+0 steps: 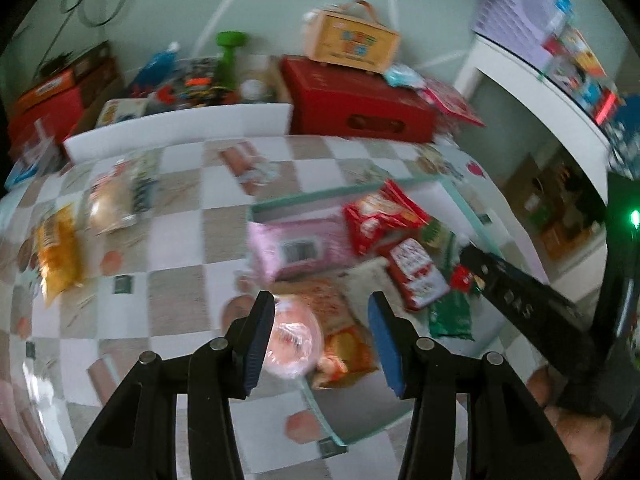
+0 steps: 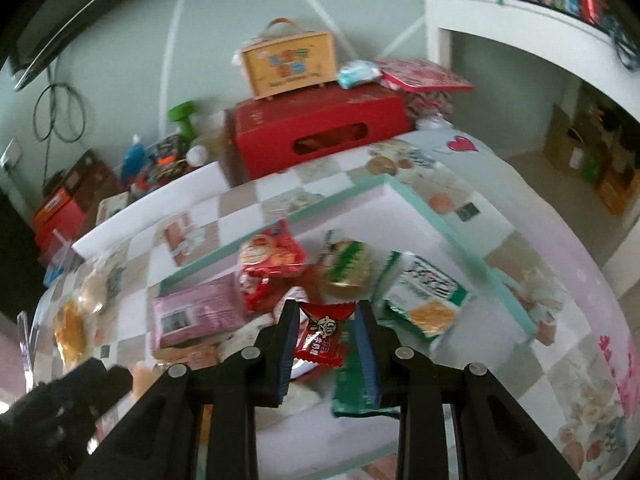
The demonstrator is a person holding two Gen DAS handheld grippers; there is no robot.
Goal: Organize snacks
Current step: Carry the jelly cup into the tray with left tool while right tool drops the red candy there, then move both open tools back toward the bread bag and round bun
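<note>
Nearest the right wrist camera, the right gripper (image 2: 326,340) has its fingers closed on a small red candy wrapper (image 2: 323,334), which hangs between the blue pads above a shallow tray with a mint-green rim (image 2: 460,236). In the left wrist view, the left gripper (image 1: 320,332) has a clear pink wrapped snack (image 1: 294,340) lying against its left pad, with a gap to the right pad, so I cannot tell whether the fingers truly grip it; it too is above the tray's near corner. Inside the tray lie a pink packet (image 2: 200,312), a red biscuit bag (image 2: 272,256), a round green-and-gold snack (image 2: 346,266), a green-and-white bag (image 2: 424,300) and a dark green packet (image 2: 360,392), crowded together and partly overlapping. The tray sits on a desk covered by a checked cloth (image 1: 180,288). To the left of the tray on the cloth, well apart from it, lie a yellow bag (image 1: 56,256) and a pale bun in clear wrap (image 1: 110,204). At the far edge stands a red box (image 2: 320,136), with a small yellow carry box (image 2: 292,64) on top, against a pale green wall (image 2: 208,40).
</note>
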